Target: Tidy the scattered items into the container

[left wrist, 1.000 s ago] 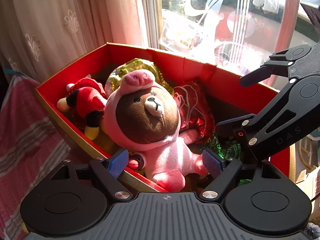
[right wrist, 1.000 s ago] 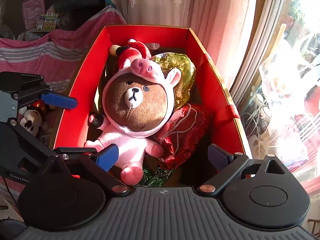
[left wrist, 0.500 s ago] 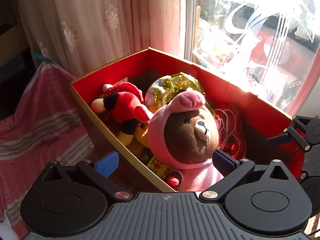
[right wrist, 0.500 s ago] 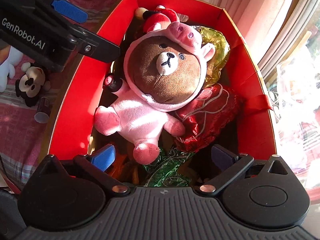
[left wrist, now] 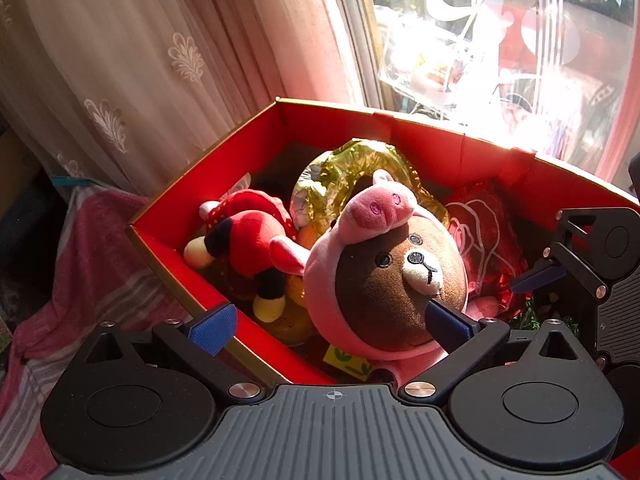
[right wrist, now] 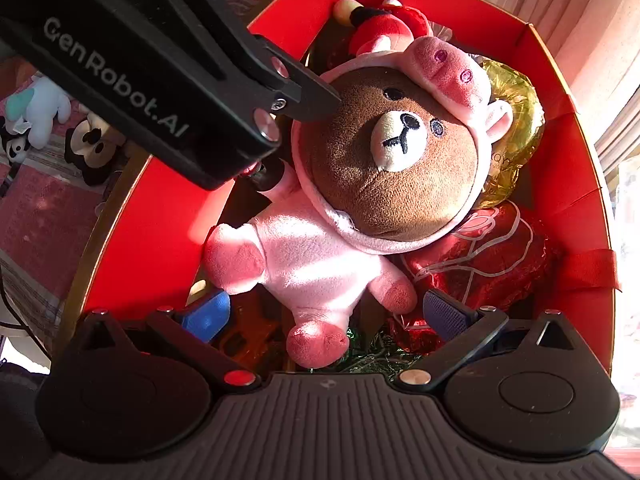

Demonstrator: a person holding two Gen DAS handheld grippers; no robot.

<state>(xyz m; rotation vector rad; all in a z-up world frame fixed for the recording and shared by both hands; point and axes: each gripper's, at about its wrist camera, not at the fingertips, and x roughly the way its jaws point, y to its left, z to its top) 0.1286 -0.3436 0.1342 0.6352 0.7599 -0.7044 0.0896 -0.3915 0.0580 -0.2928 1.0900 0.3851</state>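
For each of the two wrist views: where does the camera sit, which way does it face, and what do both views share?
Left wrist: sits on the left gripper, looks down across the red box toward curtain and window; the right gripper shows at right.
Right wrist: sits on the right gripper, looks steeply down into the box; a left gripper finger crosses the upper left.
Shared: the box, the bear plush and both grippers, open.

Sunlit window (left wrist: 500, 40), sheer embroidered curtain (left wrist: 140, 60)

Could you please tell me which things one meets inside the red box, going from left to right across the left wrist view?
Red mouse plush → gold foil balloon → bear plush in a pink pig suit → red foil balloon.
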